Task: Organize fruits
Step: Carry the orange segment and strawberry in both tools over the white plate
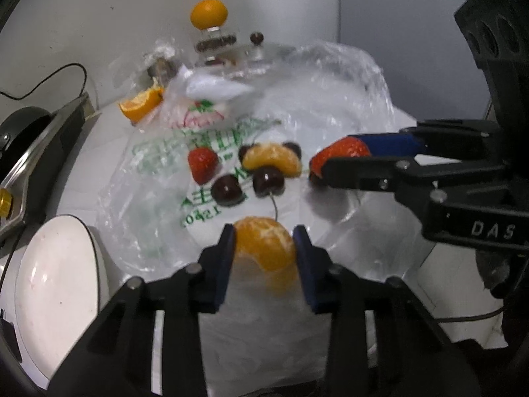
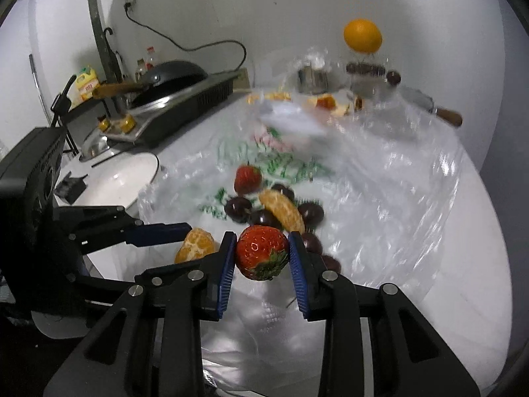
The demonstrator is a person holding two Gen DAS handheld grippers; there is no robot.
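My left gripper (image 1: 264, 236) is shut on a peeled orange piece (image 1: 266, 243), held above the plastic bag; it also shows in the right wrist view (image 2: 195, 244). My right gripper (image 2: 263, 248) is shut on a strawberry (image 2: 261, 253), also seen in the left wrist view (image 1: 340, 157). On the clear plastic bag (image 1: 158, 172) lie another strawberry (image 1: 202, 163), a second peeled orange piece (image 1: 274, 160) and several dark cherries (image 1: 226, 190). A whole orange (image 1: 209, 13) sits on top of a glass stand at the back.
A white plate (image 1: 56, 284) lies at the left, next to a sink faucet (image 2: 94, 142). A black stove with a wok (image 2: 172, 76) stands at the back left. Orange peel (image 1: 140, 104) and a knife (image 2: 443, 114) lie near the wall.
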